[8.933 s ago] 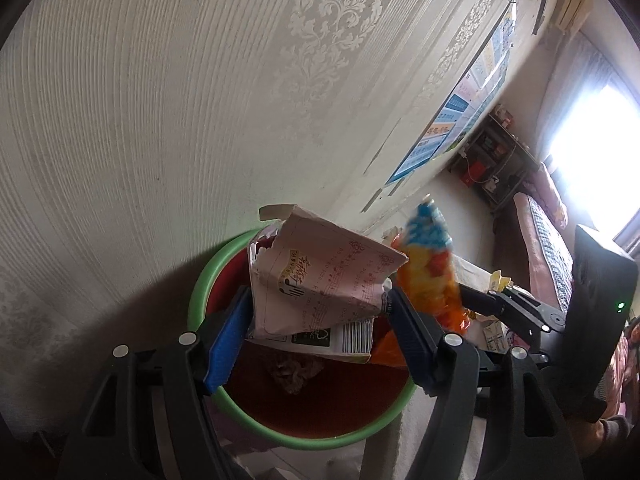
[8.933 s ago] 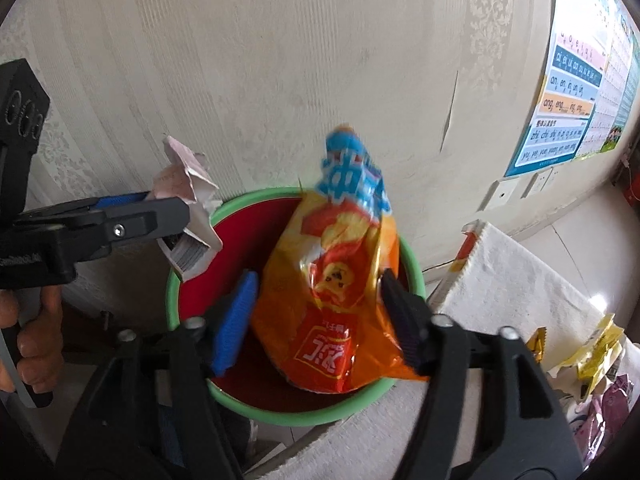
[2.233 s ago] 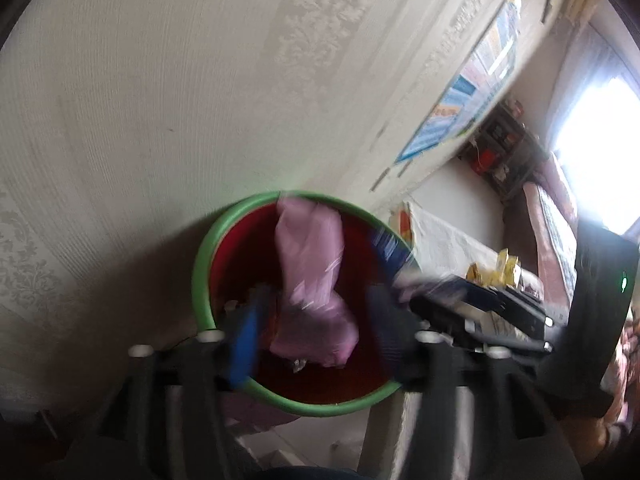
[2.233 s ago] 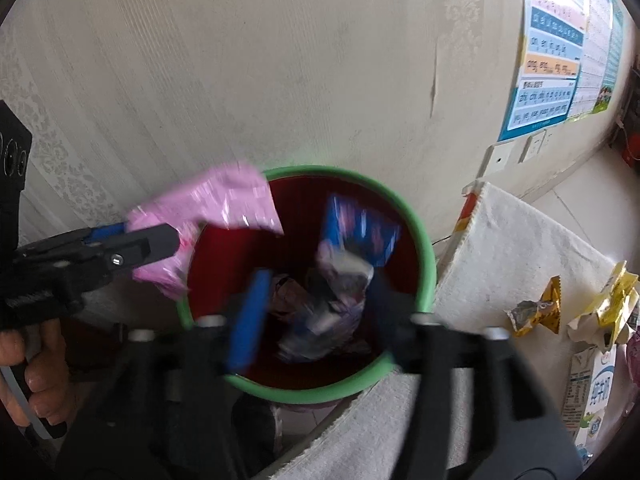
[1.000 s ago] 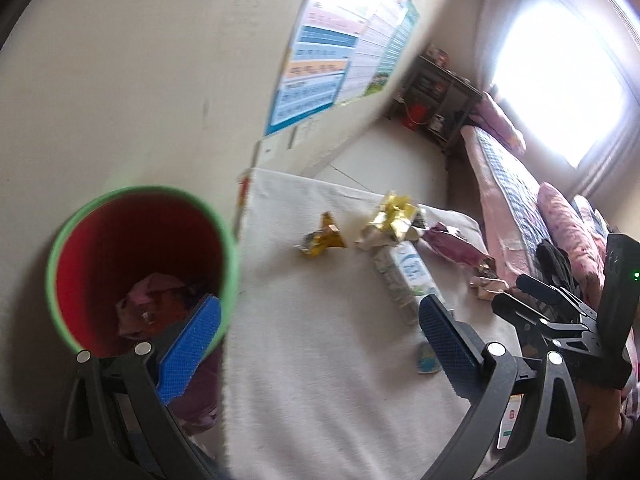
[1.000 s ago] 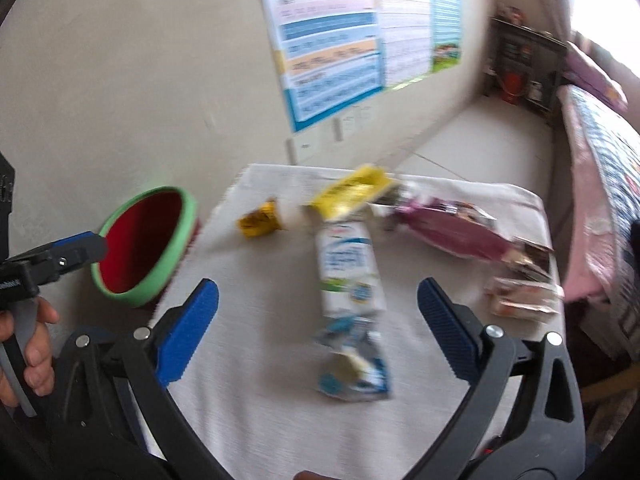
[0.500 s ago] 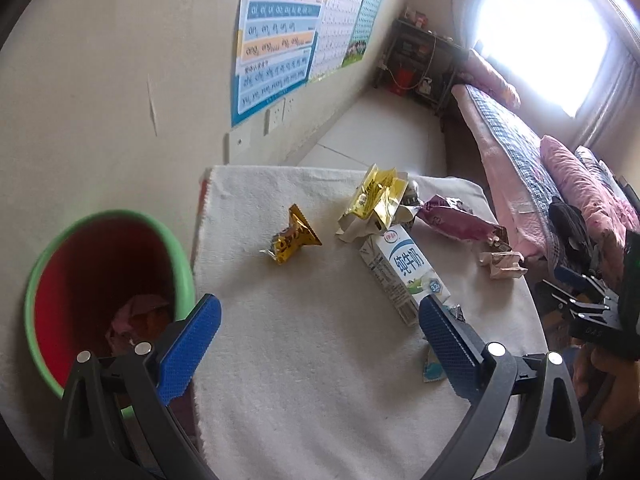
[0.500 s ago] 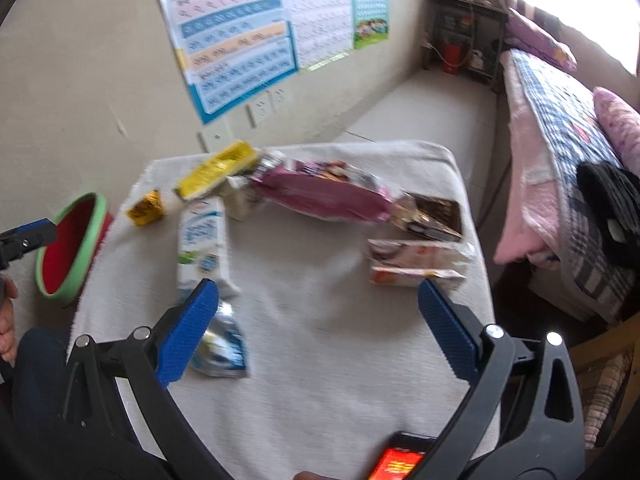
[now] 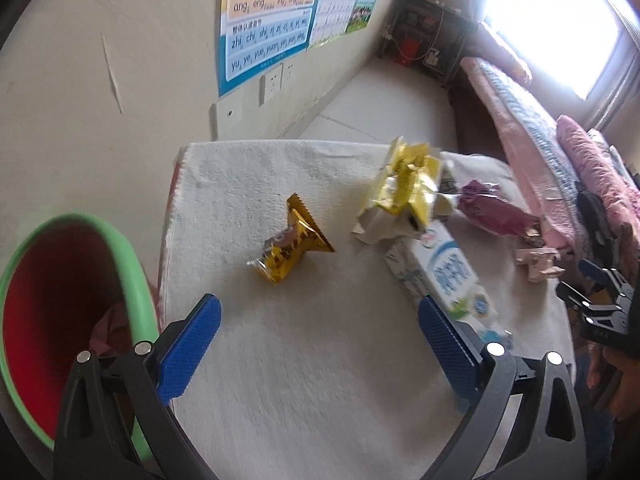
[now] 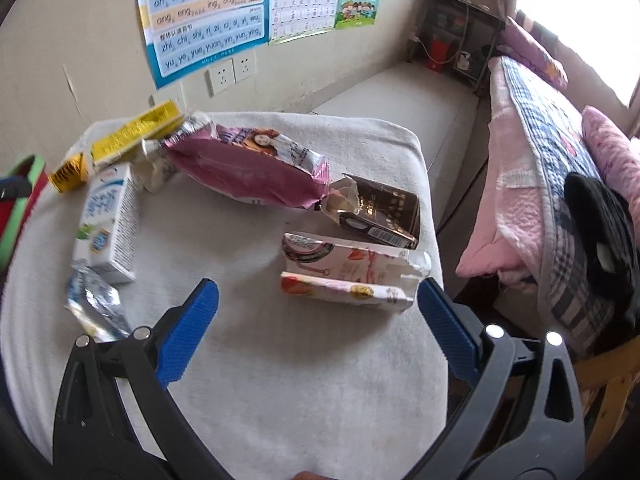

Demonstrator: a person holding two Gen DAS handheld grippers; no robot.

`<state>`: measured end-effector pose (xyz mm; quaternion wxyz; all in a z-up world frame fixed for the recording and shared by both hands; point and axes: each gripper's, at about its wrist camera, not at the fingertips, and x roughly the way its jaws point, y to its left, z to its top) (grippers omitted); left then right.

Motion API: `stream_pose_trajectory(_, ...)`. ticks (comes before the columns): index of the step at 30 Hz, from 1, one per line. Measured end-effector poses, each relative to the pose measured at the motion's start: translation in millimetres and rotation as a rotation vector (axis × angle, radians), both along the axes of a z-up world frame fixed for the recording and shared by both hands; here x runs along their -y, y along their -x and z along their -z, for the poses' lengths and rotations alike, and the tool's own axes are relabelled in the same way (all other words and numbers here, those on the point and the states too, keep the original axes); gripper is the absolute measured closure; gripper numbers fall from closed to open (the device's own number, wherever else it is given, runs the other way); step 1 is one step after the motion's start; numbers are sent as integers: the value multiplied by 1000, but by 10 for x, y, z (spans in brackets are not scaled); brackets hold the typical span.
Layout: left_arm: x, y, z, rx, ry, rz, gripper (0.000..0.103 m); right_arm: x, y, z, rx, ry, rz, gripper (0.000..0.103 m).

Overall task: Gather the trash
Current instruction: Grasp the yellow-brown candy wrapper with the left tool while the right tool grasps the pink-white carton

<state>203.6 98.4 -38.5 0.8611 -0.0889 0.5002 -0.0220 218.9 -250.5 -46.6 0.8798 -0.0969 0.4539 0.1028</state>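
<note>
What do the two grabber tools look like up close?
Both match. The left tool and right tool each have two black plastic arms shaped like a fork, tipped with bumpy blue pads. Small round silver studs sit on the arms. No cables or sleeves show.

The bin (image 9: 138,280) is being kept off the tabletop's (image 9: 312,380) left edge. A small wrapper (image 9: 290,242) is lying nearest that edge, with a crumpled packet (image 9: 404,184) and milk carton (image 9: 444,268) further right. A large pouch (image 10: 244,172), flattened box (image 10: 380,210) and torn carton (image 10: 352,276) are lying toward the right edge.
</note>
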Motion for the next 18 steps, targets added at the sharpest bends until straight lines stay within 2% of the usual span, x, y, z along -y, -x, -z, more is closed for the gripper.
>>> stream_pose_trajectory(4,3,-201,141,-26,-23,11,10,41,-77,125,9,62,-18,5)
stream_pose_trajectory(6,3,-295,210,-39,-40,22,15,53,-102,172,22,97,-36,7)
stream_pose_trajectory(10,-5,-468,332,-62,-69,35,19,37,-150,284,25,168,-100,16)
stream_pose_trajectory(11,-8,-501,355,-66,-66,36,21,25,-158,314,24,183,-120,20)
stream_pose_trajectory(15,9,-593,427,-75,-71,35,32,-43,-168,389,33,247,-168,23)
stream_pose_trajectory(16,16,-611,433,-75,-69,36,37,-51,-172,394,34,251,-174,29)
stream_pose_trajectory(17,25,-623,442,-78,-73,37,47,-60,-177,409,29,254,-182,45)
stream_pose_trajectory(18,32,-632,450,-79,-77,38,50,-78,-189,455,9,270,-193,47)
